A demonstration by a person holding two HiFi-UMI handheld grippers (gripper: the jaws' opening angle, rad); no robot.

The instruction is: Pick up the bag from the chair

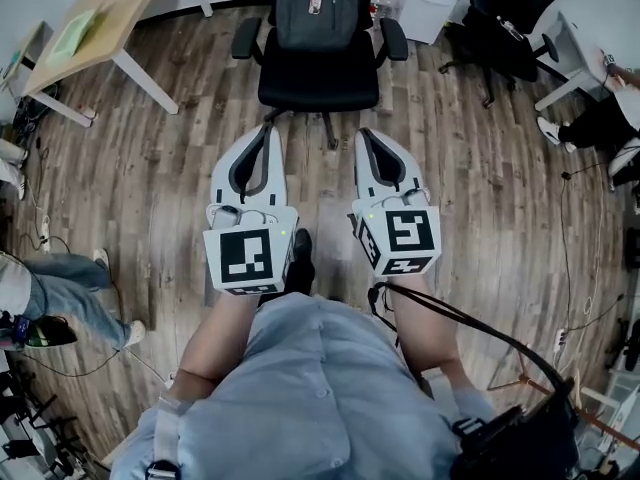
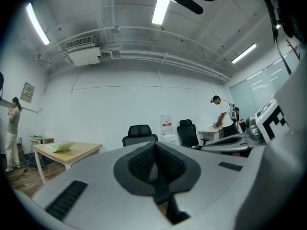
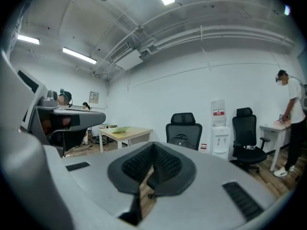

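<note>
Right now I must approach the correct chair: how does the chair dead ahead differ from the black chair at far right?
The chair dead ahead carries a dark bag against its backrest; the far-right chair shows no bag. The chair ahead stands apart from any desk; the far-right chair sits beside a white desk. Both are black office chairs with armrests.

right gripper (image 3: 153, 151) jaws together, empty, bag (image 3: 181, 139) on black chair (image 3: 183, 120) ahead, water dispenser (image 3: 218, 128)

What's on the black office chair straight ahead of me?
A dark bag sits on the chair, propped against its back. The bag covers most of that back.
</note>
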